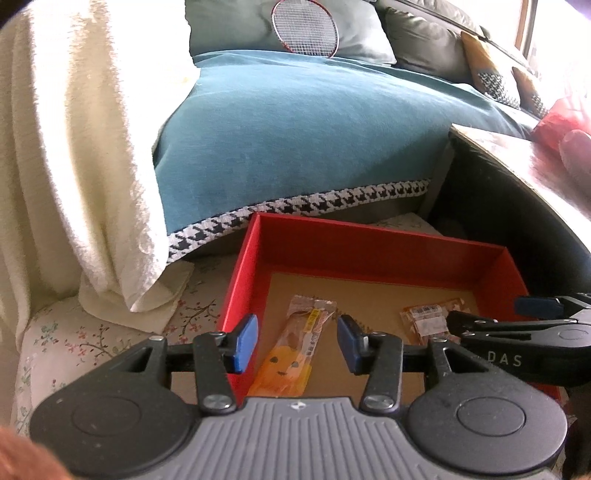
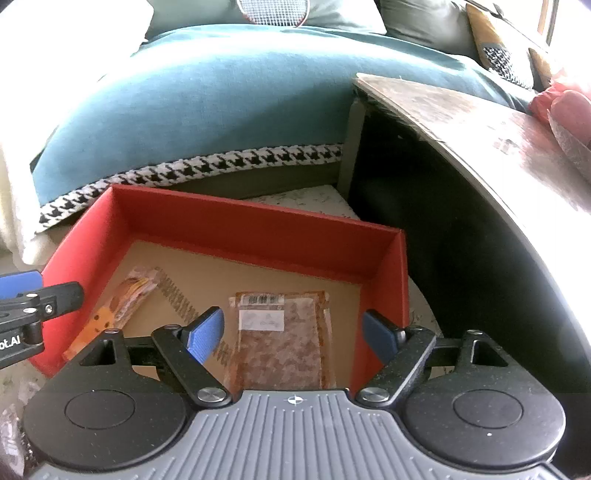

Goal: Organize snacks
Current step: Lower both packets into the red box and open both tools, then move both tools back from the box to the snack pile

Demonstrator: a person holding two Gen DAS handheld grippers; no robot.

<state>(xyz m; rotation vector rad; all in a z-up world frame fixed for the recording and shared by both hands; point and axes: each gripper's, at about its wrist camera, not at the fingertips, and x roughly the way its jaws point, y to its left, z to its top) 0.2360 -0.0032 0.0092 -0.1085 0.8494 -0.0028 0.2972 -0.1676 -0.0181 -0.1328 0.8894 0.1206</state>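
A red box (image 1: 369, 236) (image 2: 258, 221) with a brown cardboard floor sits on a floral cloth. A long orange snack packet (image 1: 284, 369) (image 2: 122, 299) with a cartoon face lies on the floor of the box at the left. My left gripper (image 1: 297, 341) hangs a little above it, open, its blue pads clear of the packet on either side. To the right lies a flat brown snack packet (image 2: 280, 332) (image 1: 424, 321) with a white label. My right gripper (image 2: 293, 334) hovers over it, open wide, touching nothing.
A sofa with a teal blanket (image 1: 295, 129) rises behind the box, and a cream throw (image 1: 74, 166) hangs at the left. A dark wooden table (image 2: 480, 122) overhangs at the right. A badminton racket (image 1: 304, 26) leans on the cushions. Floral cloth (image 1: 92, 339) lies left of the box.
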